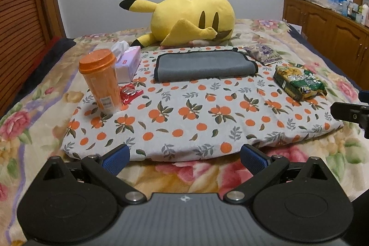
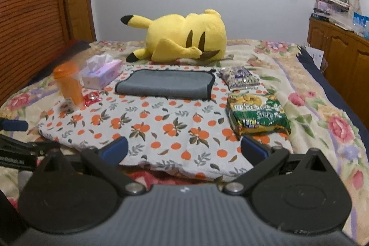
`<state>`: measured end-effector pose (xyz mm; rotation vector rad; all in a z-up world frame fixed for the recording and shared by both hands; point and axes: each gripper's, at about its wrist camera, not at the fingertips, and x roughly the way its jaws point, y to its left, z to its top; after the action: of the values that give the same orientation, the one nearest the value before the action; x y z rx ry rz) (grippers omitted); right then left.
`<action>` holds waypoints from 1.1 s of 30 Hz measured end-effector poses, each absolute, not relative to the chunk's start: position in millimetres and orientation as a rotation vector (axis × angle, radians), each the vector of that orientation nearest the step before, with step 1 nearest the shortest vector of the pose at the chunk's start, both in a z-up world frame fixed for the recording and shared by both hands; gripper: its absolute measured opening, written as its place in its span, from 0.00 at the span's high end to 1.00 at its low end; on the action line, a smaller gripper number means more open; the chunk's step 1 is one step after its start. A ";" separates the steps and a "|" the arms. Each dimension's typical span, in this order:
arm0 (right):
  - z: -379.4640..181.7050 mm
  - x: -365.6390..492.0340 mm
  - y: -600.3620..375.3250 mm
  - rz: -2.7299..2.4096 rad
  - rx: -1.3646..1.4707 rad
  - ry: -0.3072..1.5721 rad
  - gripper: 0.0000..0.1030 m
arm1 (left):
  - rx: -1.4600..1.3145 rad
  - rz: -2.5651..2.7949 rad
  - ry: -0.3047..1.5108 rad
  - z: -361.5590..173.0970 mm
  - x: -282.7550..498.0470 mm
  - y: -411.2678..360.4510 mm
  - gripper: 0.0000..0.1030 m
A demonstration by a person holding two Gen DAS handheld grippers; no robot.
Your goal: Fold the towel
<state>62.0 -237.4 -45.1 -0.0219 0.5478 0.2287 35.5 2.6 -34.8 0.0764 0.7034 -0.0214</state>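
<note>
A grey towel with a black edge (image 1: 203, 66) lies folded at the far side of an orange-print cloth (image 1: 184, 117) on the bed; it also shows in the right wrist view (image 2: 166, 87). My left gripper (image 1: 184, 157) is open and empty, low at the cloth's near edge, well short of the towel. My right gripper (image 2: 184, 150) is open and empty, over the cloth's near edge (image 2: 161, 160). Part of the right gripper (image 1: 350, 112) shows at the right edge of the left view, and the left gripper's finger (image 2: 13, 125) at the left edge of the right view.
An orange cup (image 1: 101, 82), tissue box (image 1: 128, 61) and red wrapper (image 1: 130, 93) stand left of the towel. Two snack bags (image 1: 299, 82) (image 1: 263, 53) lie to its right. A yellow plush (image 1: 189, 17) lies behind it. A wooden cabinet (image 1: 329, 38) stands at the right.
</note>
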 end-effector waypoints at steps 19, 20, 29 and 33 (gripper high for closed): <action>-49.8 60.5 -239.8 0.196 -0.022 0.549 0.00 | 0.030 0.002 0.613 -31.1 22.9 9.8 0.00; -49.5 60.2 -240.0 0.196 -0.023 0.546 0.00 | 0.031 0.002 0.601 -29.8 21.2 9.7 0.00; -44.8 54.4 -243.5 0.196 -0.010 0.491 0.00 | 0.045 0.002 0.543 -23.6 14.5 8.5 0.00; -42.7 52.1 -244.8 0.192 -0.001 0.468 0.00 | 0.046 0.002 0.513 -20.3 11.4 8.5 0.00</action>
<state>52.1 -244.8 -42.7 -0.0013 0.4684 0.1924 11.4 8.5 -20.3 0.0462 0.5134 0.0021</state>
